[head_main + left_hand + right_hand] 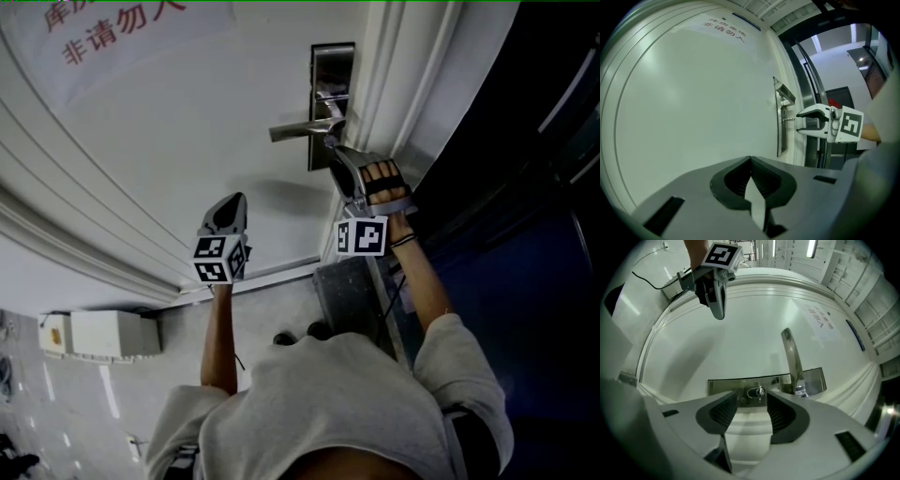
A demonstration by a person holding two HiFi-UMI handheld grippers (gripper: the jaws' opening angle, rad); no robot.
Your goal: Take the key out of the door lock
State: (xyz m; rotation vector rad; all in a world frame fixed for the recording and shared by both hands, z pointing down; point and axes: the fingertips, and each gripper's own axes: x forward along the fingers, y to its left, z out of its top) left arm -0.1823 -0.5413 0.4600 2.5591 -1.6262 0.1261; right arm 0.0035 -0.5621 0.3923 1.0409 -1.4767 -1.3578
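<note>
A small silver key [760,392] sticks out of the cylinder in the steel lock plate [726,386] on the white door [187,122]. A lever handle [792,357] sits on the same plate. My right gripper [752,401] is open, level with the key, which stands just ahead of the gap between its fingertips; the pads are not touching it. From the left gripper view the right gripper [800,123] sits close to the key [789,120]. My left gripper [230,199] is shut and empty, held off the door to the left of the lock plate [332,94].
A paper notice with red characters [112,28] is stuck on the door. The door frame [394,84] and a dark opening [525,187] lie just right of the lock. A white box [108,333] sits low on the left.
</note>
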